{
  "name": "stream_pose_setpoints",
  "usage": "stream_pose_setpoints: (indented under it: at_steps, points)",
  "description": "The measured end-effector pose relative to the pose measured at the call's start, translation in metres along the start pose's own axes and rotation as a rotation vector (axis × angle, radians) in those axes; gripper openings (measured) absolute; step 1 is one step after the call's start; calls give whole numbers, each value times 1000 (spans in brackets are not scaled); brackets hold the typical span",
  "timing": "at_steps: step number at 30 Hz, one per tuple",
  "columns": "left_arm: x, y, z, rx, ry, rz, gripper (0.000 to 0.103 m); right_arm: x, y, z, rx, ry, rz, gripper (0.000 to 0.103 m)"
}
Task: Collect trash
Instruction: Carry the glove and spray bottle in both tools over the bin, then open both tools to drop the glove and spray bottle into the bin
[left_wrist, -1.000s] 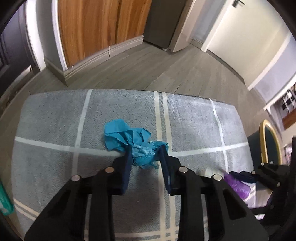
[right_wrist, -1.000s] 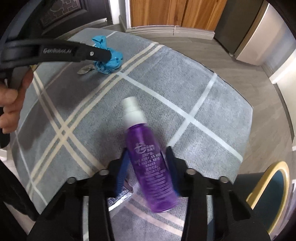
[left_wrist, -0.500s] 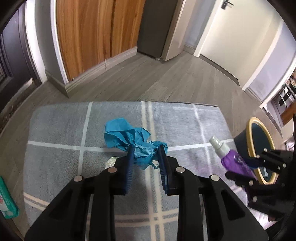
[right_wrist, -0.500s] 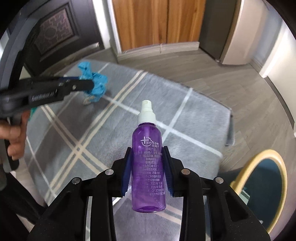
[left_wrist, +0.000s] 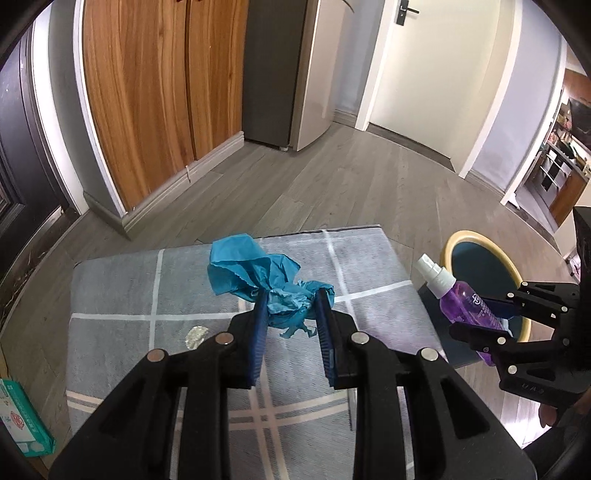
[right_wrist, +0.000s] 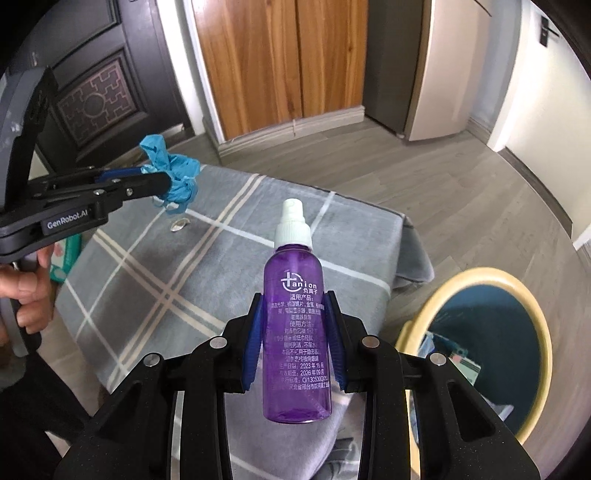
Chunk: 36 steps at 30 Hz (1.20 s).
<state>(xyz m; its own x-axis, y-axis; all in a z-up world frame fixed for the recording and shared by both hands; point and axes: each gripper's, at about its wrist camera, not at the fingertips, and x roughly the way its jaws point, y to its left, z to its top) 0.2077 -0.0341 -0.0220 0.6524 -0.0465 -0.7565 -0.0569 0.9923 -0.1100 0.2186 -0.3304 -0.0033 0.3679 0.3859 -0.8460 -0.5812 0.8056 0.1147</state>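
Observation:
My left gripper (left_wrist: 290, 299) is shut on a crumpled blue paper wad (left_wrist: 255, 275), held up above the grey checked rug (left_wrist: 122, 295). In the right wrist view the same wad (right_wrist: 171, 173) hangs from the left gripper (right_wrist: 166, 182) at the upper left. My right gripper (right_wrist: 293, 306) is shut on a purple spray bottle (right_wrist: 297, 332) with a white cap, held upright above the rug's right part. That bottle (left_wrist: 461, 299) also shows at the right of the left wrist view. A dark bin (right_wrist: 532, 321) with a yellow rim stands on the floor to the right.
A small silvery scrap (left_wrist: 195, 334) lies on the rug (right_wrist: 155, 280) below the wad. A green and white packet (left_wrist: 22, 421) lies on the floor left of the rug. Wooden doors (left_wrist: 147, 92) and a skirting line the far wall. A person's hand (right_wrist: 22, 280) holds the left tool.
Both grippers have risen from the rug with their loads. The blue wad and the purple bottle, which lay on the rug, now hang in the air. The bin has come into fuller view.

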Motion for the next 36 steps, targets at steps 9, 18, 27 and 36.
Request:
stream_pose_setpoints:
  at_steps: [9,18,27,36]
  points:
    - [-6,-34,-1,51,-12,-31,24,-29,-25,-19,59,-40,-25,34]
    - [3,-66,-3,121,-5,-33,24,-36,-55,-40,125,-32,-60,34]
    - [18,-110,-3,164,27,-121,25,-43,-80,-60,192,-25,-93,34]
    - [57,-200,4,267,58,-214,69,-50,-148,-89,402,4,-280,79]
